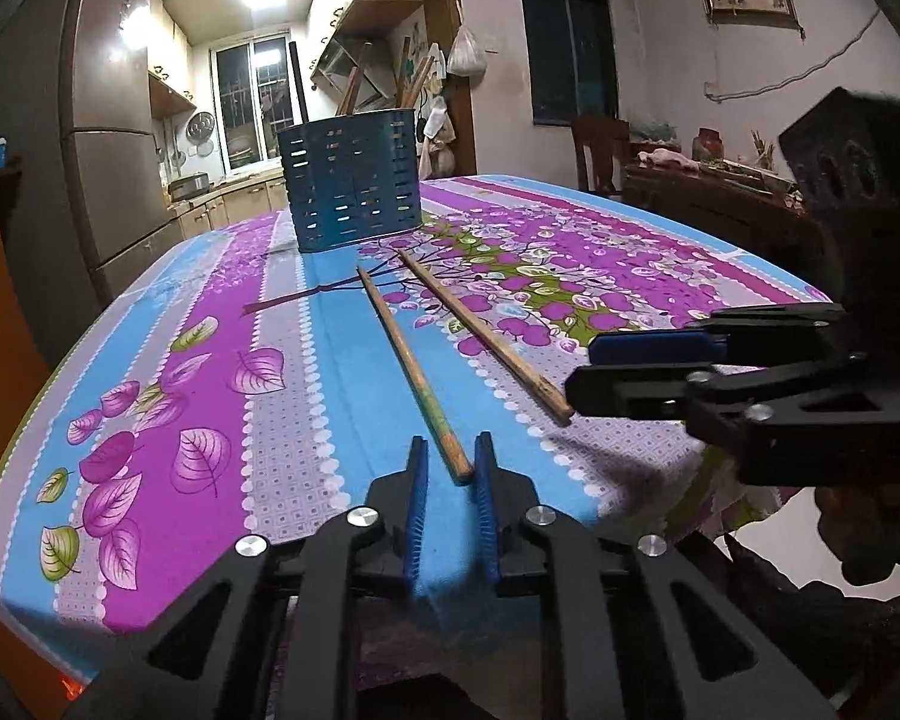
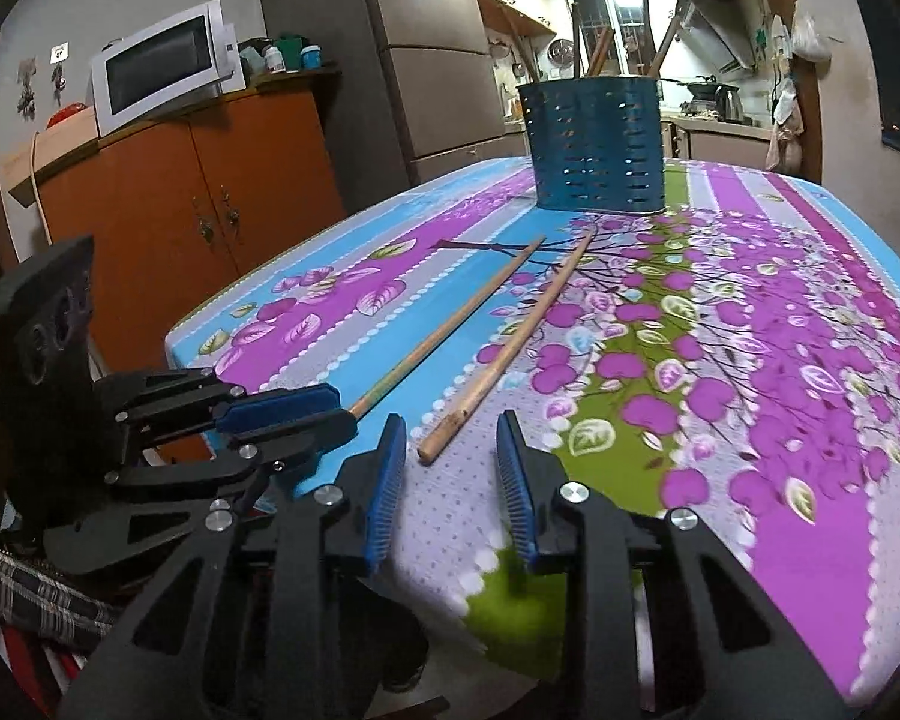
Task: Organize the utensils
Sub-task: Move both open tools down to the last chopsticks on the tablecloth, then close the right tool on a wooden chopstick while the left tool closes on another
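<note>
Chopsticks, two of them, lie loose on the flowered cloth of the counter [image 1: 150, 360], near its front edge, so the task is only at its beginning.

On the left side, the left tool [image 1: 450, 468] has its fingers around the near end of the left chopstick [image 1: 411, 369]. The jaws look narrow, with the stick's tip against the right pad, but I cannot tell if both pads already press on it.

Just beside it lies the right chopstick [image 2: 504, 354], its thick end toward the front edge. The right tool [image 2: 452, 438] stands released, jaws apart, with this end just before the gap and not touched.

Toward the far edge stands the blue holder [image 2: 594, 150], upright, with some sticks already inside. In my judgement both chopsticks must still be lifted and dropped into it.
</note>
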`<state>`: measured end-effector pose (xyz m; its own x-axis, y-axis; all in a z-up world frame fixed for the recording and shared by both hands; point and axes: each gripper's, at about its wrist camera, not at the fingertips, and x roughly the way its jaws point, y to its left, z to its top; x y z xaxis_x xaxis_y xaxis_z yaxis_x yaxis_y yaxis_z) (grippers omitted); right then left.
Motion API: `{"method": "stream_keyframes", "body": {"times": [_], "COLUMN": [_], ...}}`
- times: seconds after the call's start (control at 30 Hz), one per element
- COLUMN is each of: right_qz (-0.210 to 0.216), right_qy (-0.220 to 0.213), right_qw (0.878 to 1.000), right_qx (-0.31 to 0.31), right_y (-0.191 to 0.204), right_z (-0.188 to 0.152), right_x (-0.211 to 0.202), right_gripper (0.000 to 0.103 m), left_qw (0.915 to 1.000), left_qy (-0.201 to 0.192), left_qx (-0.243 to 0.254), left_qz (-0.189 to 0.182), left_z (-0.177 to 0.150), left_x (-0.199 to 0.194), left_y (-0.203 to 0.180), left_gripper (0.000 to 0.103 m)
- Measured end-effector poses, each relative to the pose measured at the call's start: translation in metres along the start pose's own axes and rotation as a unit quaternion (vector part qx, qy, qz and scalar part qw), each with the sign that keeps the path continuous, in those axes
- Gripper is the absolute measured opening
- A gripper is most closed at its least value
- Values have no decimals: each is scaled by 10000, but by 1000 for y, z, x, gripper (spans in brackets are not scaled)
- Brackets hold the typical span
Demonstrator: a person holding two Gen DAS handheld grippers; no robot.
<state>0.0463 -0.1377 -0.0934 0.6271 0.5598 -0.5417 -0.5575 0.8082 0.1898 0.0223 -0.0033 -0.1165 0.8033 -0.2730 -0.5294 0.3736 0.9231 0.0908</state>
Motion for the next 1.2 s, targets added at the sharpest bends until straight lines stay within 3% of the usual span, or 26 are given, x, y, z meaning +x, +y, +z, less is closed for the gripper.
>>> {"method": "stream_keyframes", "body": {"times": [0.13,0.2,0.27,0.47,0.7,1.2], "right_qz": [-86,-301,-363,-479,-711,-820], "right_qy": [138,170,171,27,-242,-721], "right_qw": [9996,9988,9989,9988,9972,9922], "right_qx": [-212,-344,-240,68,-44,599], "right_y": [4,5,-1,-10,-4,-13], "right_z": [1,2,1,-5,-13,-20], "right_x": [12,12,9,0,0,-6], "right_gripper": [27,12,7,8,8,5], "left_qw": [10000,10000,9999,9995,9982,9955], "left_qy": [-28,-46,-76,-201,-311,-576], "left_qx": [-25,-18,-15,-40,29,-260], "left_qz": [-4,24,71,234,510,707], "left_z": [-1,-1,-2,-6,-9,-6], "left_x": [0,0,-1,-3,-4,-10], "left_y": [2,1,0,-5,-13,1], "left_gripper": [13,13,13,13,13,7]}}
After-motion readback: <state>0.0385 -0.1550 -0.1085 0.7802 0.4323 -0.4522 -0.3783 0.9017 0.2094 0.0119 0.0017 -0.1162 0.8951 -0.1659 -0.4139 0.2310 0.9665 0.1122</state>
